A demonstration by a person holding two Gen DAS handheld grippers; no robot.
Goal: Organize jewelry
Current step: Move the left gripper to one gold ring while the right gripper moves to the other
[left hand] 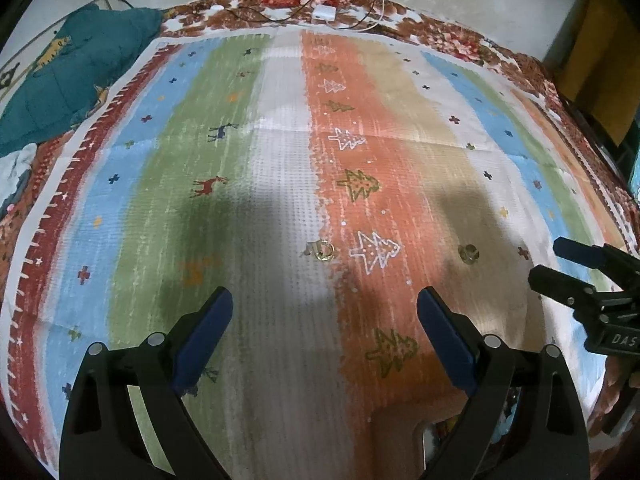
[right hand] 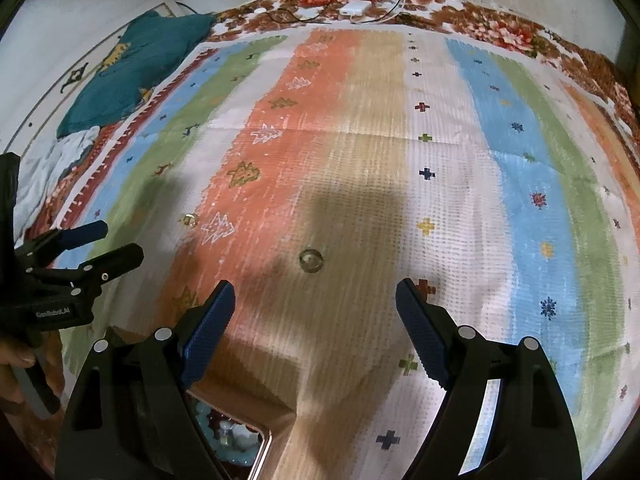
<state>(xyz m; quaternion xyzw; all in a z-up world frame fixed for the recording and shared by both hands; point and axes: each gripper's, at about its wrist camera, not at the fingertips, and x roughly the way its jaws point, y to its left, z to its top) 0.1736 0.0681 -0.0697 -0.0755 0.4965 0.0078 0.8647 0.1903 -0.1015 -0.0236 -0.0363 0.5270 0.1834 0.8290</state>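
A small gold ring (left hand: 323, 251) lies on the striped mat at the white and orange stripes, ahead of my left gripper (left hand: 325, 306), which is open and empty. A second pale ring (left hand: 468, 253) lies on the tan stripe to the right. In the right wrist view this pale ring (right hand: 311, 259) lies just ahead of my open, empty right gripper (right hand: 315, 300), and the gold ring (right hand: 191, 220) lies further left. A jewelry box (right hand: 236, 440) with a pinkish rim and turquoise beads inside sits under the right gripper's left finger.
The striped mat (left hand: 280, 184) covers a floral bedspread. A teal pillow (left hand: 76, 76) and white cloth lie at the far left. A white charger (left hand: 325, 13) with cables sits at the far edge. The right gripper shows at the left view's right edge (left hand: 592, 280).
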